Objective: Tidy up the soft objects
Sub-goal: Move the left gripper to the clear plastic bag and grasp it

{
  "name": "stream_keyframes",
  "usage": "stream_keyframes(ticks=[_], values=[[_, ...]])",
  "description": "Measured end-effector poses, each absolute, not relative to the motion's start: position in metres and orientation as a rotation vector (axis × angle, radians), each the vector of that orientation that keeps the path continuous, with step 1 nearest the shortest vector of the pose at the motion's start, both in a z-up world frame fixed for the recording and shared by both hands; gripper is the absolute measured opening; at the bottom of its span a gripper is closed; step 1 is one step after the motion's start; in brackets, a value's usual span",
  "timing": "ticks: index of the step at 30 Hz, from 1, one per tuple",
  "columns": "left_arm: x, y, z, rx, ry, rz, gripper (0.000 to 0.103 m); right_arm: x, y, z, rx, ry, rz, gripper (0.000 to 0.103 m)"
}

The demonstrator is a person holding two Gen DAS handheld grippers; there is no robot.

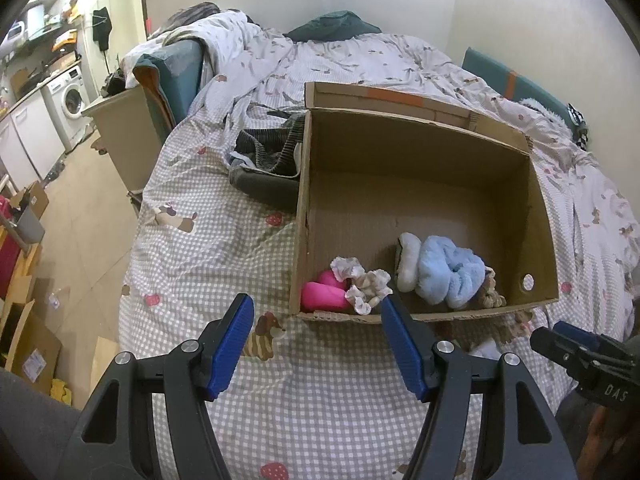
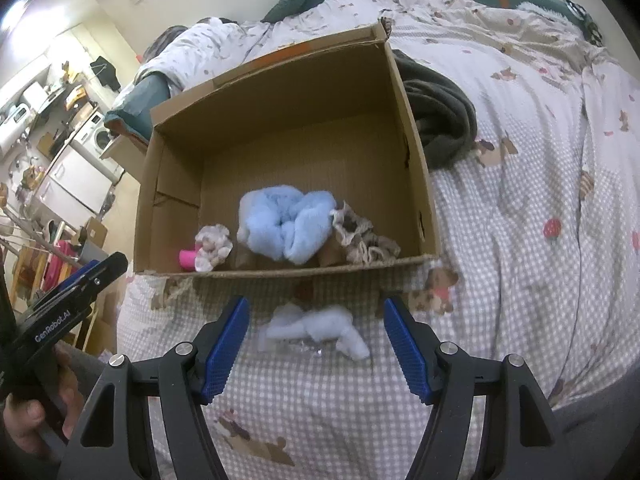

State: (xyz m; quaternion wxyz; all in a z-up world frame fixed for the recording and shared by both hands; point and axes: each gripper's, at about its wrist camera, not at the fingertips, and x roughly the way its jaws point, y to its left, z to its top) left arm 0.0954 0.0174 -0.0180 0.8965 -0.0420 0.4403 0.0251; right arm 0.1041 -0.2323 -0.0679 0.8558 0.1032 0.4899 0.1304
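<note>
Bedroom setting; a bed (image 2: 520, 208) under a checked cover with dog and strawberry prints fills both views, and a washing machine (image 1: 72, 98) stands at the upper left of the left wrist view; an open cardboard box (image 2: 416, 168) sits on the cover at frame centre.

Inside the box, along its near wall, I find a pink item (image 1: 322, 296), a frilled pale cloth (image 1: 366, 284), a fluffy light-blue bundle (image 2: 286, 224) and a beige knitted piece (image 2: 362, 240); one pale blue-white soft item (image 2: 316, 330) lies on the cover outside the box, just below its near wall.

My left gripper (image 1: 318, 348) is spread and empty; my right gripper (image 2: 316, 348) is likewise spread and empty, with the loose item lying between and beyond its fingers.

I judge the step in hand to be collecting this remaining piece; the next move calls for lowering the right gripper over it, pinching, then lifting over the near wall.

Legible writing: "GenRobot.AI" on the left gripper body, lower left of the right wrist view; "DAS" on the right gripper body, lower right of the left wrist view.
</note>
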Motion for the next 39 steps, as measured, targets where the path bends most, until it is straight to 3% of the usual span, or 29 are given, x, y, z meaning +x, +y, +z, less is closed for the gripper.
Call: stream_keyframes(ticks=[18,29,39], values=[[0.072,0.005,-0.029,-0.075,0.959,0.040,0.063,0.079,-0.241,-0.068,0.218,1.044,0.187,0.073],[0.082,-0.018,-0.070,-0.021,1.106,-0.017,0.063,0.089,-0.260,-0.091,0.285,1.124,0.067,0.073],[0.100,-0.085,-0.114,0.099,1.189,-0.246,0.063,0.093,-0.280,-0.100,0.399,1.143,0.044,0.073]])
